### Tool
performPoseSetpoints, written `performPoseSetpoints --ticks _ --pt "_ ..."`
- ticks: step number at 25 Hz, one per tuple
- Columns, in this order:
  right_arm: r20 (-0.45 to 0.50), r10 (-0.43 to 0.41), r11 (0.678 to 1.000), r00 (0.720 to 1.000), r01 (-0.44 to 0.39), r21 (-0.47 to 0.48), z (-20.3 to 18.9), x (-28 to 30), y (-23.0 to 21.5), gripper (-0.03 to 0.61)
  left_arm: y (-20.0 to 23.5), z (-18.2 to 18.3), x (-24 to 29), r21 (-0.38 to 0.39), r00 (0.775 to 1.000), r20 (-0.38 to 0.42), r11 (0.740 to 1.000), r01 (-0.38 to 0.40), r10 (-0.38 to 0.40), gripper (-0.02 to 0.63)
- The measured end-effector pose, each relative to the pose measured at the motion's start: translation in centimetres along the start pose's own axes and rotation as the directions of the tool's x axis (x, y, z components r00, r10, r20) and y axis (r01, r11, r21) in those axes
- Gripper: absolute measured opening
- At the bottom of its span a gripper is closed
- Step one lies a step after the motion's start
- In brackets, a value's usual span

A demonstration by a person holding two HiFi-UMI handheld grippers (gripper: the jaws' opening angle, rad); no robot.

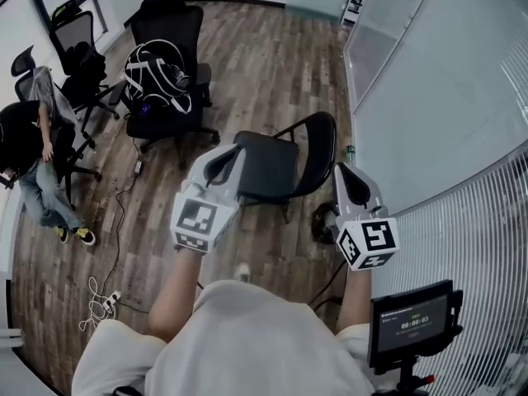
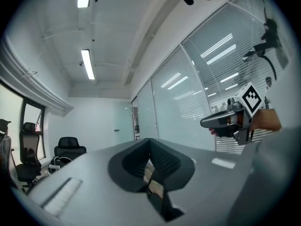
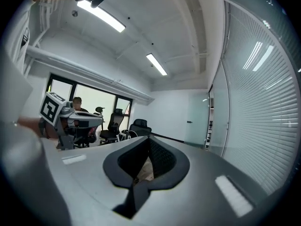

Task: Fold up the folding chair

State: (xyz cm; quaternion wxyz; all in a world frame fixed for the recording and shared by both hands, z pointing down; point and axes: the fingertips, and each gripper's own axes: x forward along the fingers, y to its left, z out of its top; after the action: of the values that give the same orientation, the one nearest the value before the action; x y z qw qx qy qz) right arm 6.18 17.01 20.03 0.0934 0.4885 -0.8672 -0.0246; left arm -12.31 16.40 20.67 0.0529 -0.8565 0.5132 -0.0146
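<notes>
**Head view.** The left claw [image 1: 221, 165] and the right claw [image 1: 350, 180] are held out side by side, well apart from each other, each with its marker cube toward the person. The folding chair [image 1: 268, 170] stands unfolded on the wooden floor [image 1: 272, 64], and its seat lies in the gap between the two claws and just beyond them. In this view the tip of the left claw overlaps the near left corner of the seat. The tip of the right claw sits just beside the curved backrest, on its outer side. We cannot tell from this steep angle whether either claw touches the chair.

**Left gripper view.** We see the left claw [image 2: 150, 169] with its two jaws pressed together and nothing clamped between them. The right claw [image 2: 207, 122] shows to its right, pointing the same way.

**Right gripper view.** The right claw [image 3: 145, 166] is likewise closed on itself. The left claw [image 3: 96, 120] shows to its left.

**Surroundings.** Beyond the left claw and to its left stands an office chair [image 1: 169, 23] bearing a backpack [image 1: 157, 77]. Farther left a seated person [image 1: 37, 163] occupies another chair. To the right of the right claw runs a partition with slatted blinds [image 1: 462, 246]. Behind that claw, near the wearer, stands a small screen [image 1: 411, 324].
</notes>
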Motion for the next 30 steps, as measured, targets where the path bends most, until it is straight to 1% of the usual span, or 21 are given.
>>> performPoseSetpoints --ticks 2,4,6,10,13,18,22,28,30 --pt "-0.023 -0.025 1.0 0.999 0.024 -0.008 -0.5 1.0 -0.5 0.002 0.6 -0.3 0.6 0.004 1.0 -0.004 1.0 0.007 -0.007 -0.003" --pt "-0.032 -0.04 0.999 0.999 0.04 0.007 -0.7 1.8 -1.0 0.002 1.2 -0.8 1.2 -0.001 1.0 -0.009 1.0 0.009 -0.009 -0.003" --pt "-0.035 -0.047 0.999 0.998 0.047 0.018 -0.6 2.9 -1.7 0.002 2.3 -1.5 2.3 -0.013 1.0 -0.018 1.0 0.006 -0.006 -0.003" --pt "-0.053 -0.059 0.998 0.997 0.059 0.009 -0.9 5.1 -3.1 0.002 3.7 -2.6 4.6 -0.031 0.999 -0.031 0.999 0.01 -0.011 -0.003" --pt "-0.08 -0.07 0.997 0.994 0.07 0.007 -1.6 5.1 -3.5 0.002 3.6 -3.0 4.9 -0.036 0.999 -0.038 0.999 0.014 -0.015 -0.003" --pt "-0.092 -0.087 0.996 0.992 0.088 0.006 -1.9 4.9 -3.9 0.002 3.5 -3.6 5.0 -0.044 0.999 -0.046 0.999 0.017 -0.019 -0.003" --pt "-0.115 -0.081 0.996 0.99 0.085 0.037 -2.4 4.9 -4.0 0.002 3.2 -3.8 5.2 -0.044 0.998 -0.051 0.999 0.026 -0.028 -0.003" --pt "-0.1 -0.085 0.995 0.991 0.09 0.049 -2.3 5.1 -4.2 0.003 3.6 -3.9 5.1 -0.024 0.998 -0.059 1.0 0.019 -0.02 -0.003" --pt "-0.097 -0.087 0.993 0.991 0.094 0.07 -2.2 5.5 -5.5 0.003 3.4 -3.6 6.0 -0.02 0.998 -0.065 1.0 0.02 -0.021 -0.003"
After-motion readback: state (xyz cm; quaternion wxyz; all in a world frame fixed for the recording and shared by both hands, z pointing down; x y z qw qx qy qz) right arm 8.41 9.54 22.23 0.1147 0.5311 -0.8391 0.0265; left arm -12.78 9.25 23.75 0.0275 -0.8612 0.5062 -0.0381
